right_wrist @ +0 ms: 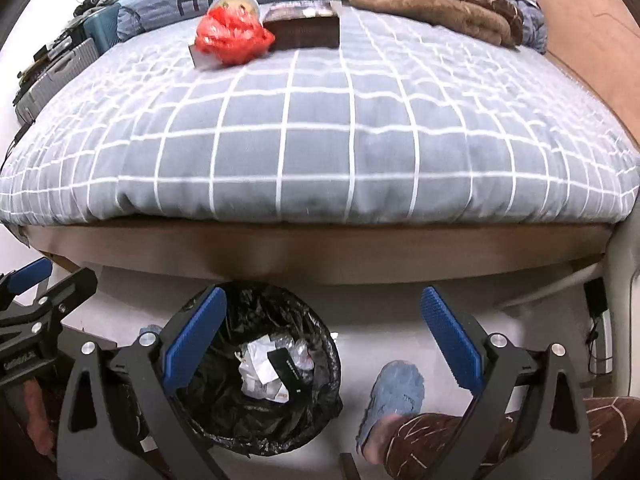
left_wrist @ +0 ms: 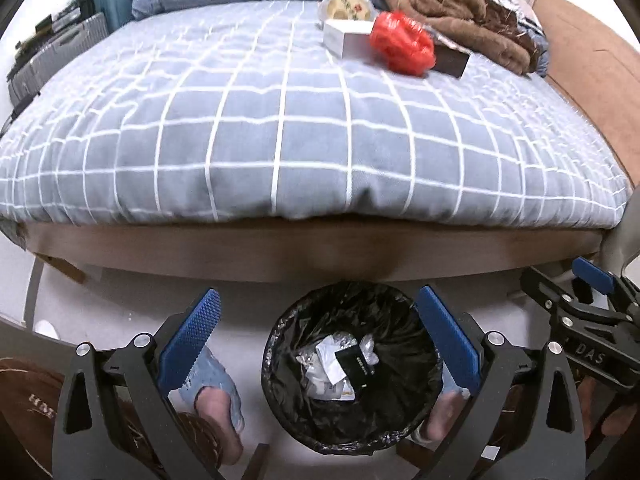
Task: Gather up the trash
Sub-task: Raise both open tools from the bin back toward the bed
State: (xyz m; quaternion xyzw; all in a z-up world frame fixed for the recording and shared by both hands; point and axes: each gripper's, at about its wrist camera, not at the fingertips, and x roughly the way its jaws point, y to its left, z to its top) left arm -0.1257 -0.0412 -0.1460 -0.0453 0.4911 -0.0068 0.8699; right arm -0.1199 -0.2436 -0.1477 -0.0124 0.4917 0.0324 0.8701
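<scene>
A round bin lined with a black bag (left_wrist: 352, 372) stands on the floor at the foot of the bed, with crumpled white paper and a small black packet (left_wrist: 354, 368) inside. My left gripper (left_wrist: 320, 336) hangs open above it with nothing between its blue pads. My right gripper (right_wrist: 324, 340) is open and empty too, just right of the bin (right_wrist: 256, 376). On the far part of the checked bedcover lie a crumpled red plastic bag (left_wrist: 402, 44), a white box (left_wrist: 346, 36), a dark box (left_wrist: 452, 60) and a round lidded tub (left_wrist: 348, 6).
A brown fleece blanket (left_wrist: 452, 4) and a blue garment lie at the bed's head. A grey suitcase (left_wrist: 48, 60) stands at the left. The person's slippered feet (left_wrist: 212, 380) flank the bin on the white floor. The brown bed frame (left_wrist: 240, 252) runs just behind the bin.
</scene>
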